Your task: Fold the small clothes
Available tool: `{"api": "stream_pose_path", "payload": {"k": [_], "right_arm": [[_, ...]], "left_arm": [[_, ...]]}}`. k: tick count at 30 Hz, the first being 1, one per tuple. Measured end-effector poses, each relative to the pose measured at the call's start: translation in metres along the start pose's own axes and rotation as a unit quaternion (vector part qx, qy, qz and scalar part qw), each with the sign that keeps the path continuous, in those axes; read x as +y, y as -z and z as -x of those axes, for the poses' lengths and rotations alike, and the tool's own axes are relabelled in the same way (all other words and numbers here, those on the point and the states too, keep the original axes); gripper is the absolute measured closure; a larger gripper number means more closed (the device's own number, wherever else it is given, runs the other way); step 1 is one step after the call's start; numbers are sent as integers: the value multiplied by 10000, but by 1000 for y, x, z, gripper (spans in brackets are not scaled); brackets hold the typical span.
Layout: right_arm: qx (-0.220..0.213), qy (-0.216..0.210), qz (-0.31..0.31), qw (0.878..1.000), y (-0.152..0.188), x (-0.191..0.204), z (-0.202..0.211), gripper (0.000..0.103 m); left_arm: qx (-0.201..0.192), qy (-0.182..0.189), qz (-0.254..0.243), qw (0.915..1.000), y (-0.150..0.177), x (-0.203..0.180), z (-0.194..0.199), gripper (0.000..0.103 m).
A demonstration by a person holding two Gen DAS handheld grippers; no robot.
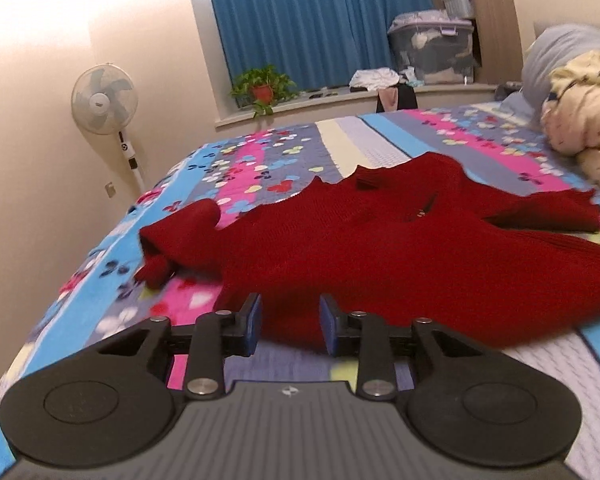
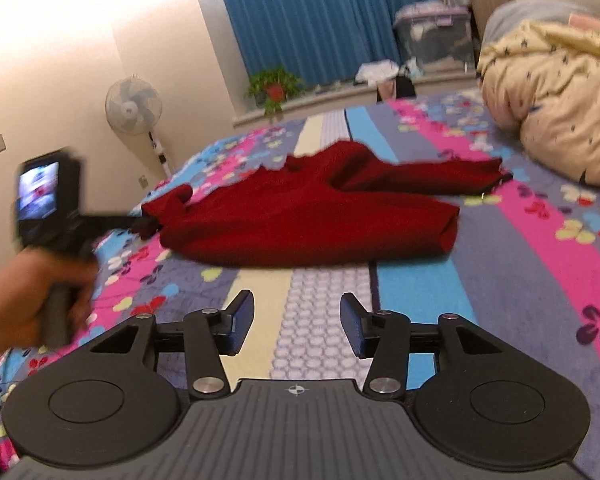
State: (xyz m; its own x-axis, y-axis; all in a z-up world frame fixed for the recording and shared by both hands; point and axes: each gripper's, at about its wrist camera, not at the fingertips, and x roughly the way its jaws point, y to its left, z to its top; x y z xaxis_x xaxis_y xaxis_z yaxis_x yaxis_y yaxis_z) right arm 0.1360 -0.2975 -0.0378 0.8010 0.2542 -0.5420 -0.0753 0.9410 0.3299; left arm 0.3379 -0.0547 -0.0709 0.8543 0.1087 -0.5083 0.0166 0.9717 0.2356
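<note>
One red knitted sweater (image 1: 380,248) lies spread on the bed (image 1: 360,140), across its butterfly-patterned quilt, with one sleeve reaching toward the crumpled cream duvet (image 1: 584,116) and another toward the bed edge on the fan side. It is the only garment laid out for folding.

There are two tools. The left tool (image 1: 288,324) is low and level over the quilt, right at the sweater's near hem; its blue-padded fingers (image 1: 252,320) stand moderately apart with red knit showing between them, gripping nothing. From the right wrist view, the left hand (image 2: 32,300) is wrapped around that tool's handle, the wrist roughly level, out past the sweater's sleeve on the fan side; it is blurred.

The right tool (image 2: 296,328) hovers over the bare quilt, well short of the sweater, pointing toward it. Its fingers are spread wide and hold nothing.

Beyond the sweater, one standing fan (image 1: 104,100) is by the wall, one potted plant (image 1: 262,88) sits on the window ledge before the blue curtain (image 1: 312,24), and one lidded storage bin (image 1: 432,48) stands farther along that ledge.
</note>
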Motion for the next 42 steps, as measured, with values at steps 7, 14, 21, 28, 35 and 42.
{"api": "stream_pose_path", "payload": {"k": [7, 14, 21, 28, 35, 42], "right_arm": [[171, -33, 376, 9991, 2, 8, -20, 41], [305, -154, 350, 9988, 0, 5, -33, 37], [291, -201, 89, 9993, -1, -3, -37, 38], [-4, 71, 152, 9999, -4, -6, -23, 64], [-255, 296, -245, 9989, -4, -10, -4, 93], [-280, 357, -306, 9985, 4, 2, 11, 92]], "left_arm": [[349, -148, 340, 9987, -45, -3, -127, 13], [1354, 729, 428, 9872, -49, -3, -209, 24], [891, 1376, -70, 9865, -35, -2, -163, 97], [284, 1921, -235, 9807, 28, 28, -17, 99], [-182, 1746, -352, 9838, 115, 86, 118, 103], [570, 1680, 522, 9827, 130, 111, 129, 66]]}}
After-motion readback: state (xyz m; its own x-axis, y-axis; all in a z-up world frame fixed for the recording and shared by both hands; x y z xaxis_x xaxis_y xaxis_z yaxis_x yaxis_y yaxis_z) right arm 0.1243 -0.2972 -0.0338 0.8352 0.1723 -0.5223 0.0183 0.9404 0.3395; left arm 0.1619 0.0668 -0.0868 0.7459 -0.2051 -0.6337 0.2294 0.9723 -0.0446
